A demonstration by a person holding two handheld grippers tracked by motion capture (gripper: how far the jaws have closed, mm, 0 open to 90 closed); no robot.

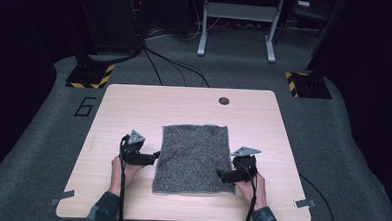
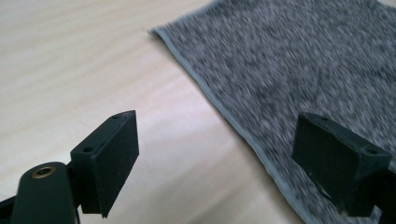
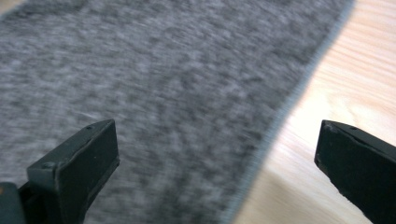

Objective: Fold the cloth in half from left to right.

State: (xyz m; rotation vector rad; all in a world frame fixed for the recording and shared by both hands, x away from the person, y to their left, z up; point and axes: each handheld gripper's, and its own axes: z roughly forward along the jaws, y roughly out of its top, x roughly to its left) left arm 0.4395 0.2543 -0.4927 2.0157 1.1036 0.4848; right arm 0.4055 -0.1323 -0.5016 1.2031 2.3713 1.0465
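Note:
A grey speckled cloth [image 1: 193, 158] lies flat in the middle of the light wooden table [image 1: 134, 108]. My left gripper [image 1: 154, 156] hovers at the cloth's left edge, open, one jaw over bare wood and the other over the cloth [image 2: 289, 60]. My right gripper [image 1: 222, 175] is at the cloth's right edge near the front, open too. In the right gripper view the cloth [image 3: 163, 84] and its hemmed edge pass between the wide jaws, and nothing is pinched.
A dark round grommet [image 1: 224, 100] sits in the table near its far edge. Tape tabs mark the front corners. Beyond the table are cables on grey carpet, a metal frame [image 1: 238, 22] and hazard-striped bases [image 1: 90, 76].

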